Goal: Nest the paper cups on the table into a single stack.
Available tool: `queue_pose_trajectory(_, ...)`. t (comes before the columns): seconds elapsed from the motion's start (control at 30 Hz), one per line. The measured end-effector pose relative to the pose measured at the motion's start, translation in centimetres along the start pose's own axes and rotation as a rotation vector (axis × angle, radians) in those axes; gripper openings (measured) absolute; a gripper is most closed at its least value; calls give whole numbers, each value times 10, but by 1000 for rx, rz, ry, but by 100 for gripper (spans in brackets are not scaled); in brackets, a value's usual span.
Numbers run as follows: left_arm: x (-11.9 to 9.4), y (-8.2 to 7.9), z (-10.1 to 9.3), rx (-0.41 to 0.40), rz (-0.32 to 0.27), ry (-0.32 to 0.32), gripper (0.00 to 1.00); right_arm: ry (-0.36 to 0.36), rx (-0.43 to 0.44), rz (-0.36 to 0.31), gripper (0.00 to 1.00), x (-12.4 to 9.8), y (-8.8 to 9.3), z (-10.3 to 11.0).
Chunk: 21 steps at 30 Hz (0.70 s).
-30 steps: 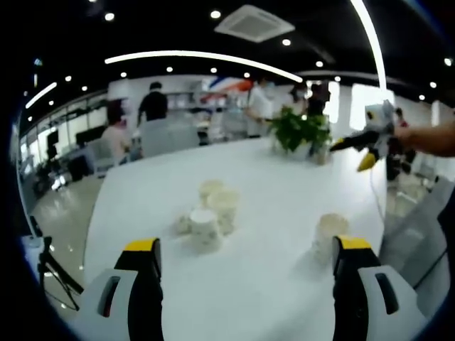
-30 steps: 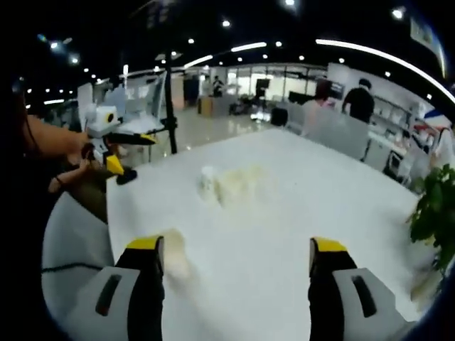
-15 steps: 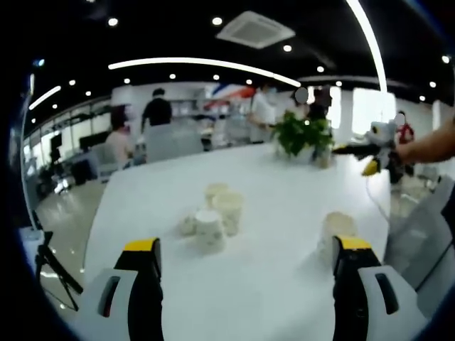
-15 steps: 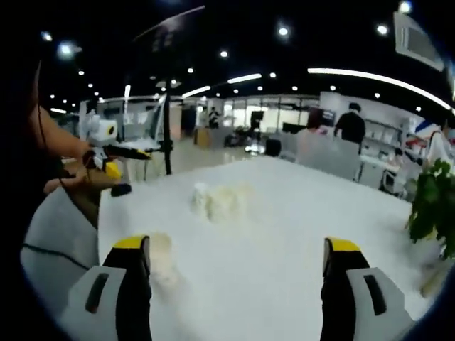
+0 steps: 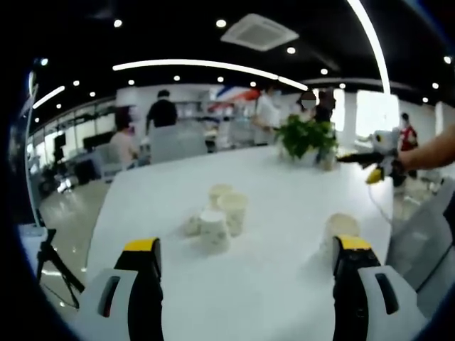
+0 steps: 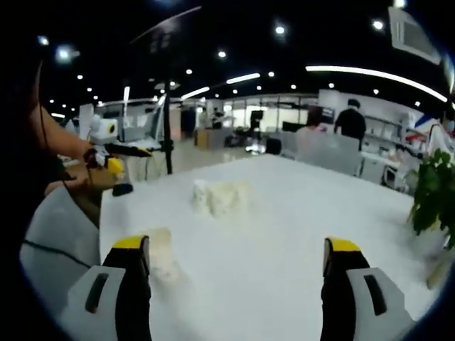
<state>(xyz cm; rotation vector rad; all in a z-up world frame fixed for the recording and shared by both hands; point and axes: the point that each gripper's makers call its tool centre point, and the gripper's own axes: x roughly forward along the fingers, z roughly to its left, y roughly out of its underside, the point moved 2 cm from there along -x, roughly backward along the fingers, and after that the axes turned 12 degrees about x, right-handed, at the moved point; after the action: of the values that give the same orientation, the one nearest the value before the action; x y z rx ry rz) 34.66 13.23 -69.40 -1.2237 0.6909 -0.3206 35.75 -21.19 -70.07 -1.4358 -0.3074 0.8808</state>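
Several paper cups cluster mid-table in the left gripper view: a patterned white cup [image 5: 214,231] in front, a cream cup [image 5: 233,212] behind it, another [image 5: 217,195] farther back and a small one lying [image 5: 190,225] at the left. A lone cup [image 5: 338,231] stands at the right, just beyond my right jaw. My left gripper [image 5: 245,266] is open above the white table [image 5: 249,291], short of the cluster. In the right gripper view the cluster [image 6: 220,197] is blurred and the lone cup [image 6: 161,250] sits by the left jaw. My right gripper [image 6: 234,266] is open. The other gripper [image 5: 373,158] [image 6: 114,153] hangs at each view's edge.
A potted plant [image 5: 306,136] stands at the table's far end, seen also as the plant [image 6: 434,199] at the right edge. A tripod [image 5: 50,266] stands off the table's left side. People and chairs [image 5: 170,138] lie beyond the table. A grey chair back [image 6: 57,234] is near the edge.
Both views have shifted slightly with my hands; the cups look a little nearer and lower in the left gripper view. My right gripper's jaws stand a bit wider than one second ago. The cups stay put.
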Motion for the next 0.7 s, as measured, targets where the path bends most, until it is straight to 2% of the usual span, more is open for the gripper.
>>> queue_pose_trajectory(0.23,0,-1,0,-2,2,-2,98,-5,-3,-9,100,3,-3,1)
queue_pose_trajectory(0.57,4,-1,5,-1,8,-3,98,-13,-9,-35,100,22,-13,-4)
queue_pose_trajectory(0.7,9,1,5,-5,13,8,98,-8,5,-31,100,30,-11,-9)
